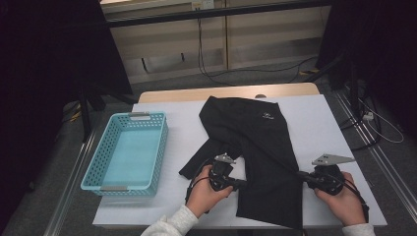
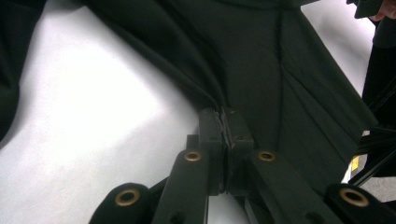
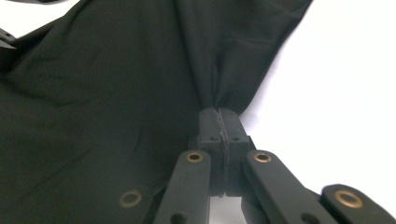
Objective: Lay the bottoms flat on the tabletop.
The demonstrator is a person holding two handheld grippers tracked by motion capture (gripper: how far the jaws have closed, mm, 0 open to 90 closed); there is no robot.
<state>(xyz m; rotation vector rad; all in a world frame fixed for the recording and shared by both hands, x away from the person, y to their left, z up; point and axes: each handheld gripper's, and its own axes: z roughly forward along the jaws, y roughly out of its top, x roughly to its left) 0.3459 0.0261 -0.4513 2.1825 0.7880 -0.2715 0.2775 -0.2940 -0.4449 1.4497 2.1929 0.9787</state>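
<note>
A blue perforated basket stands at the left of the white table, just beside the black garment and apart from it; nothing lies between them. The garment lies mid-table, spread flat with a small white label near its far end and a narrow part folded out to the left. The left gripper is clenched on the garment's left edge, cloth pinched between its jaws. The right gripper is likewise clenched on the garment's right edge, with the fabric gathered into folds at the pinch.
</note>
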